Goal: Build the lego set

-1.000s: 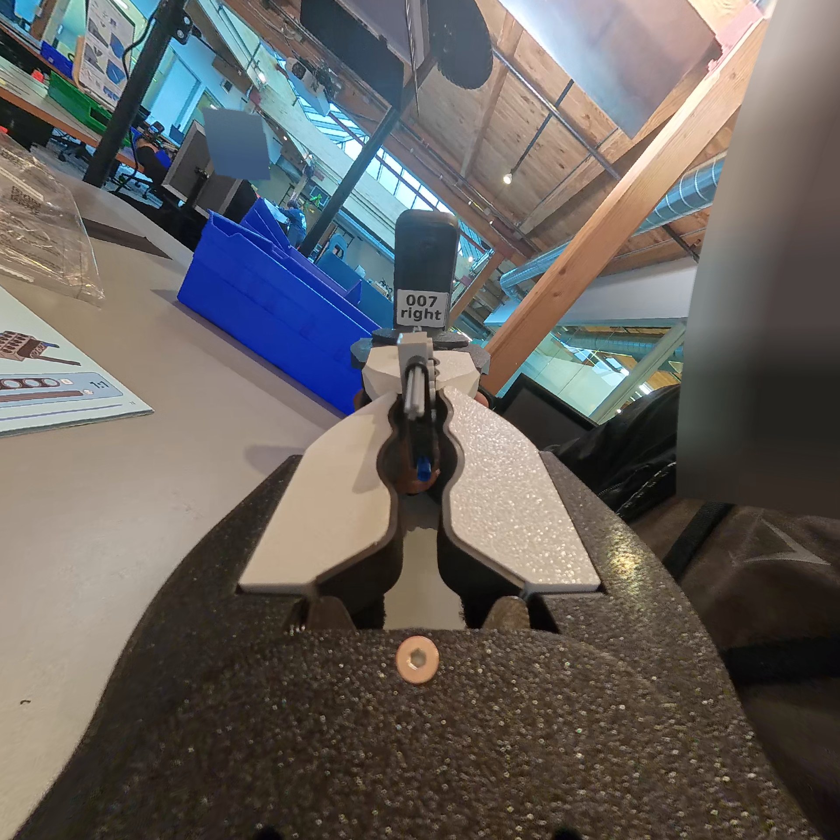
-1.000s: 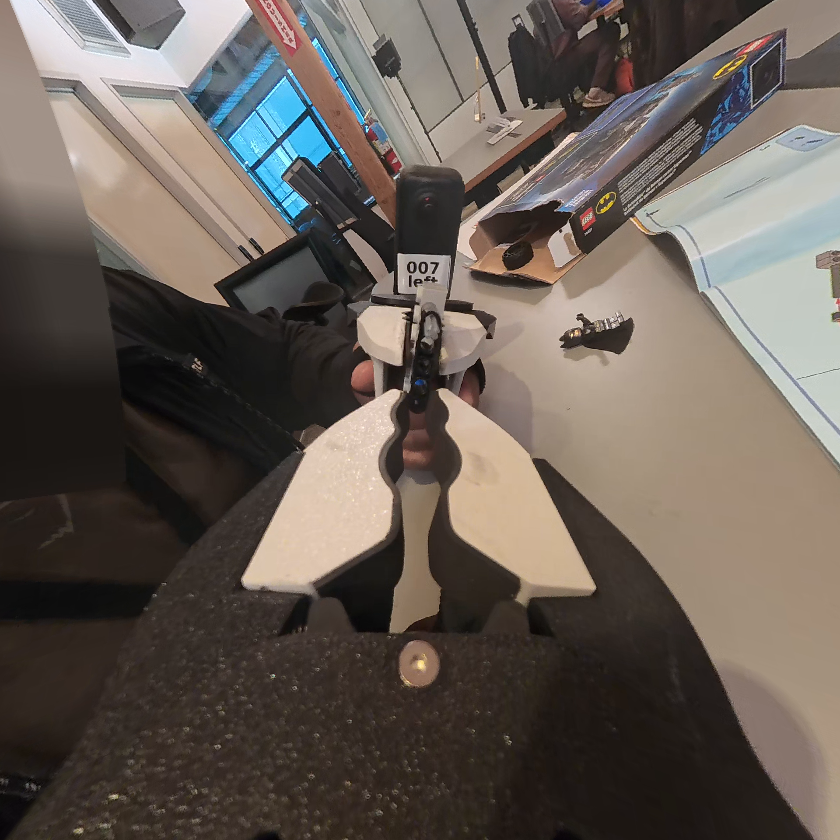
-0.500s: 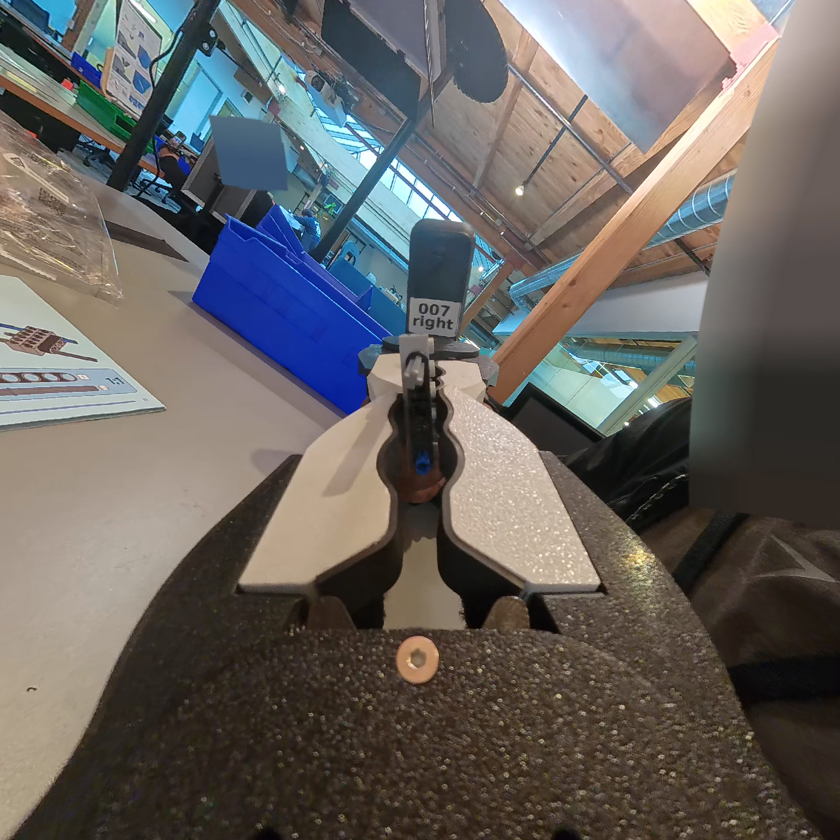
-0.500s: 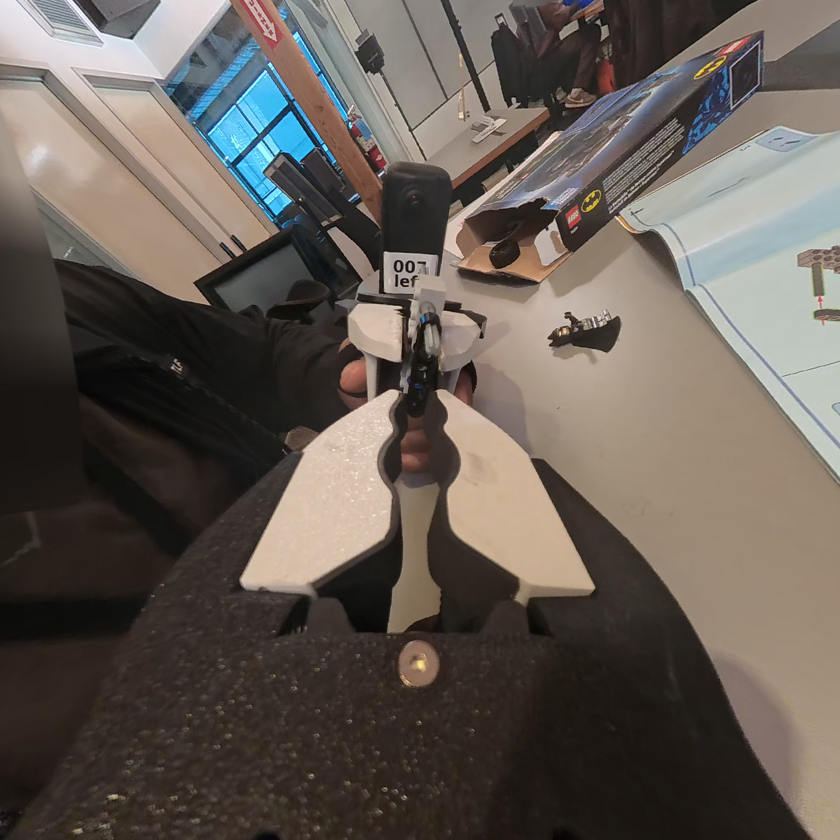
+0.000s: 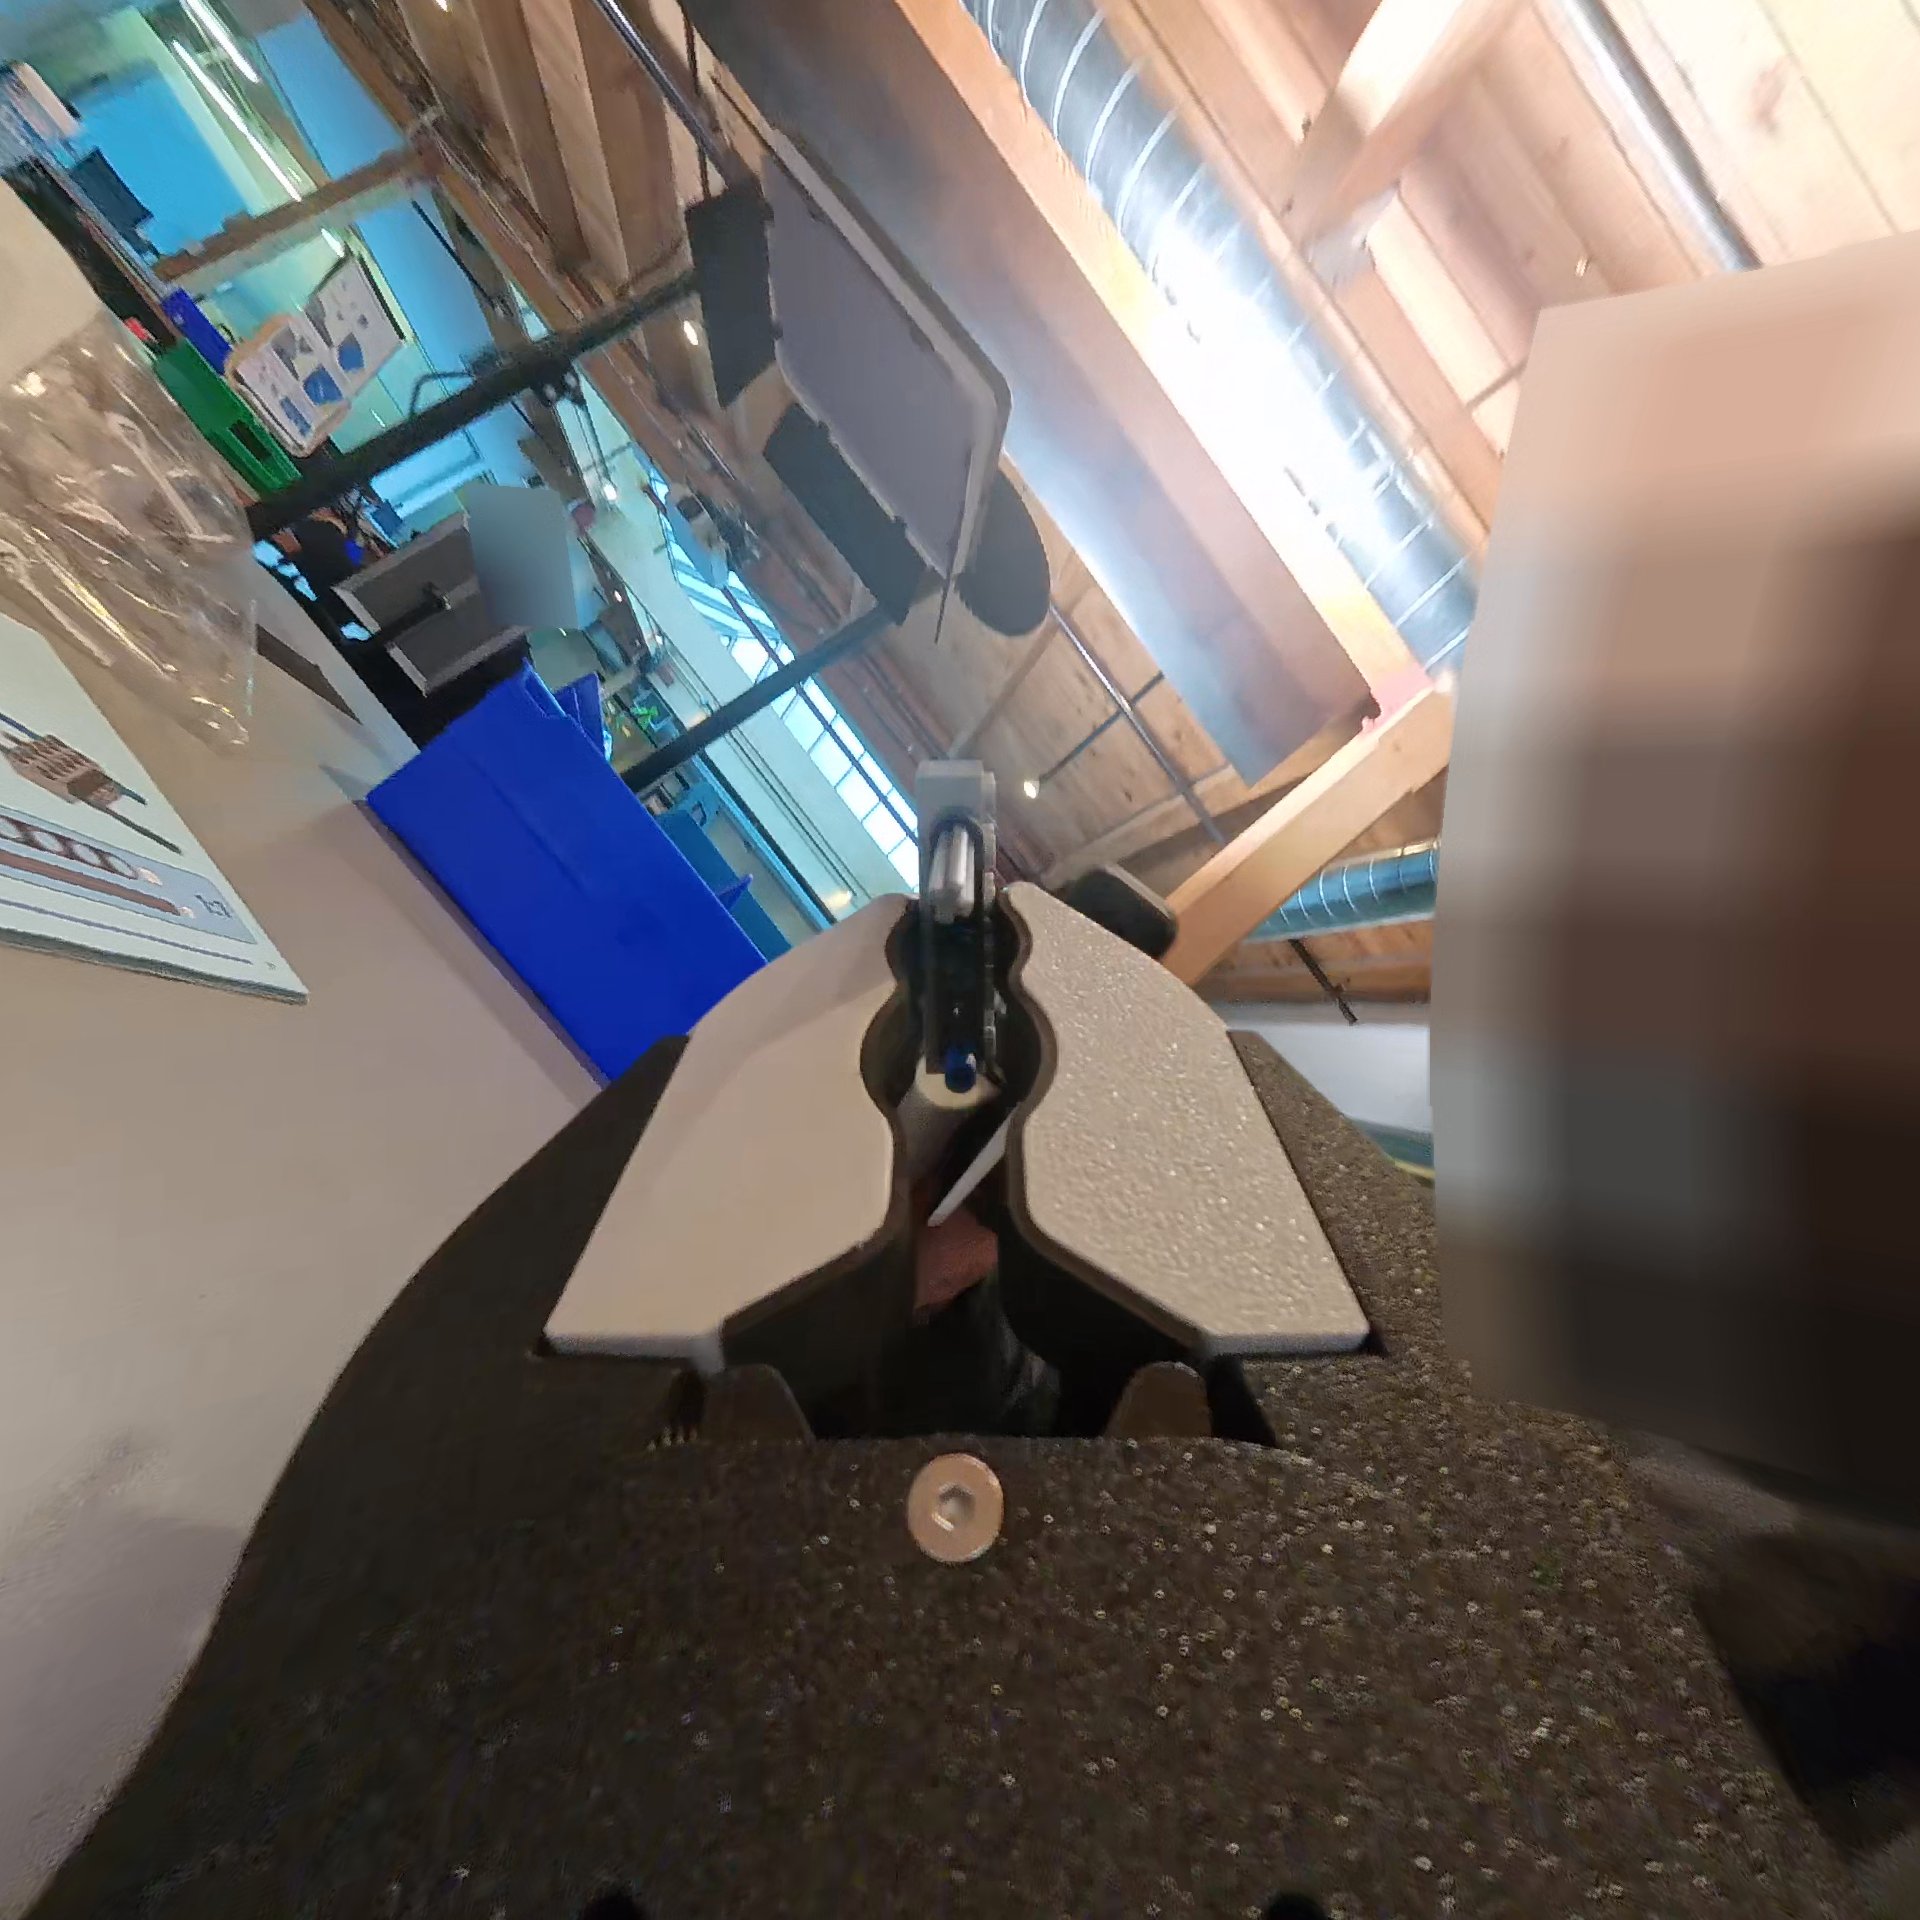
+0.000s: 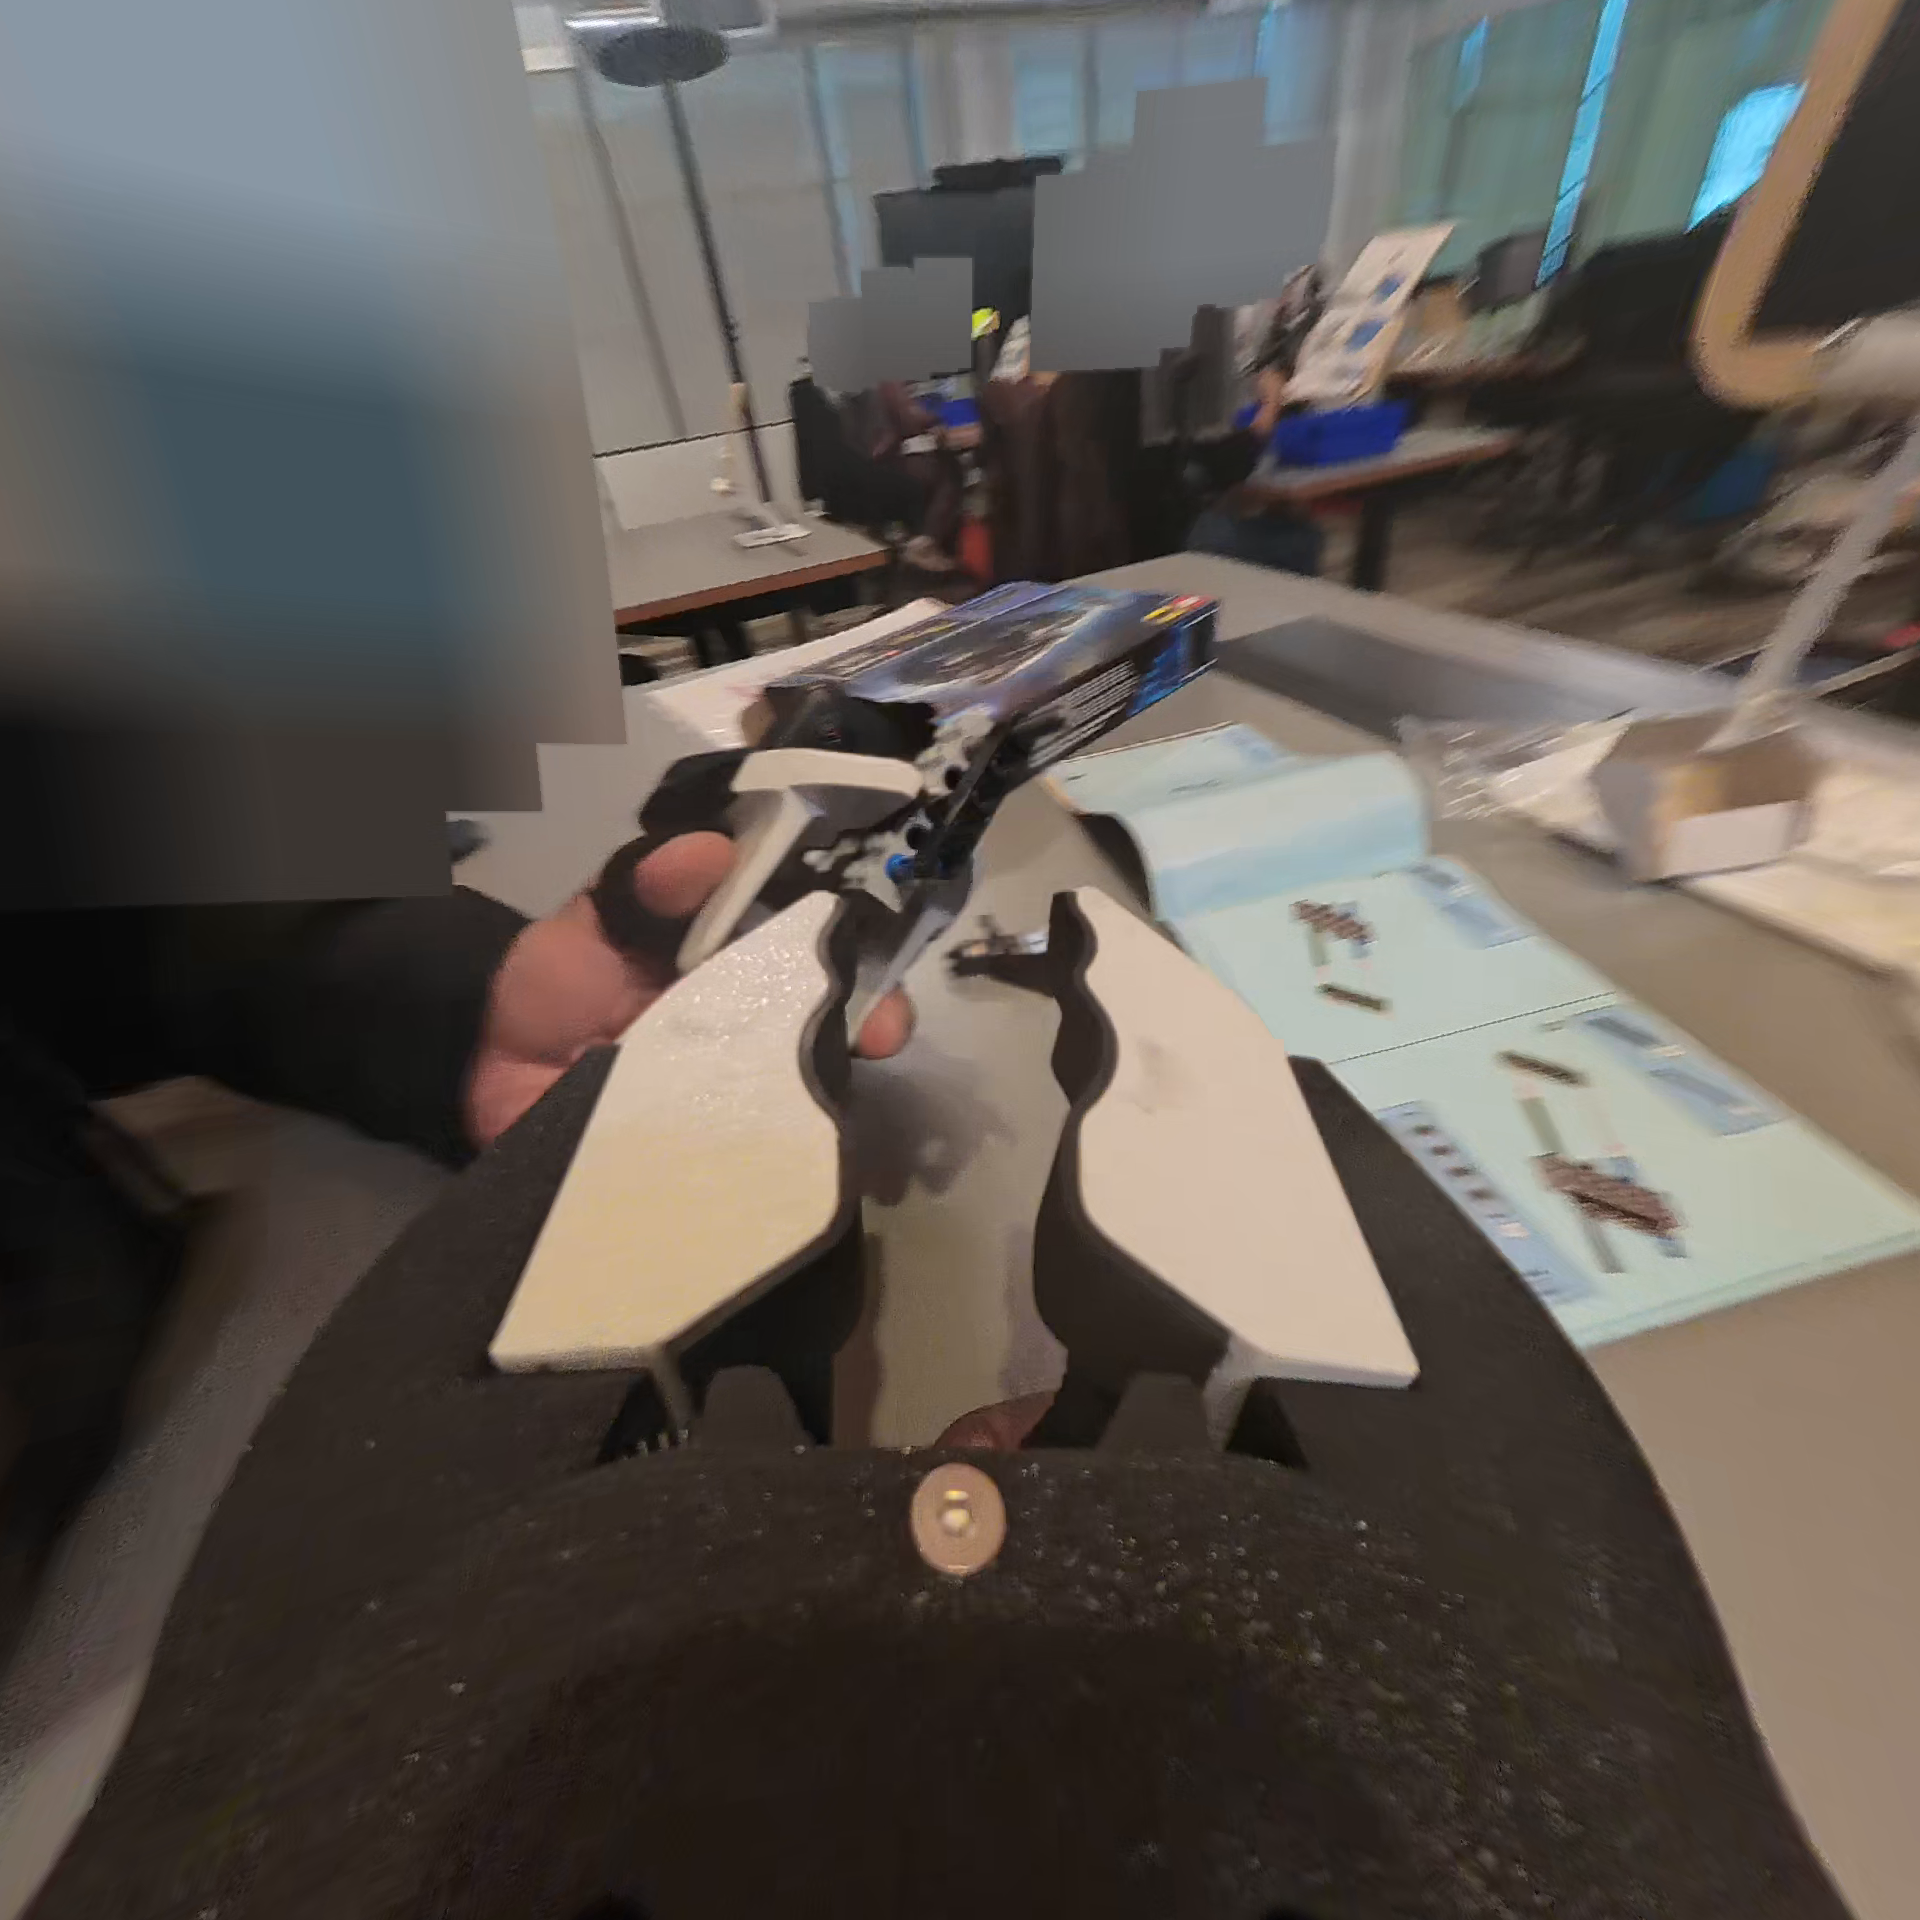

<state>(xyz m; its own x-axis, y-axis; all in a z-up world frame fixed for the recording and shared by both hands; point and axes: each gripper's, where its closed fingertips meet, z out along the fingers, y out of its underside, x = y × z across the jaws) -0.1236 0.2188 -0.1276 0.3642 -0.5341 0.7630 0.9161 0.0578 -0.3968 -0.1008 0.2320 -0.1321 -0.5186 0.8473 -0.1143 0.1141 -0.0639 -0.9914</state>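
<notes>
In the left wrist view my left gripper is shut on a small assembly of grey and black bricks with a blue pin, and holds it up above the table. The right wrist view shows the same assembly pinched in the left gripper's white fingers, with a hand behind it. My right gripper is open and empty, its fingertips just below and to the right of the assembly and not touching it. A small dark brick piece lies on the grey table beyond the open fingers.
An opened dark blue toy box lies behind the assembly. A light blue instruction booklet lies to the right, with clear bags and a small white carton beyond. A blue bin and a clear bag show in the left wrist view. The tips of both grippers are at nearly the same place.
My right gripper has opened, let go of the assembly and swung away from it. Before, both grippers held it nose to nose. The left gripper keeps its grip and has tilted.
</notes>
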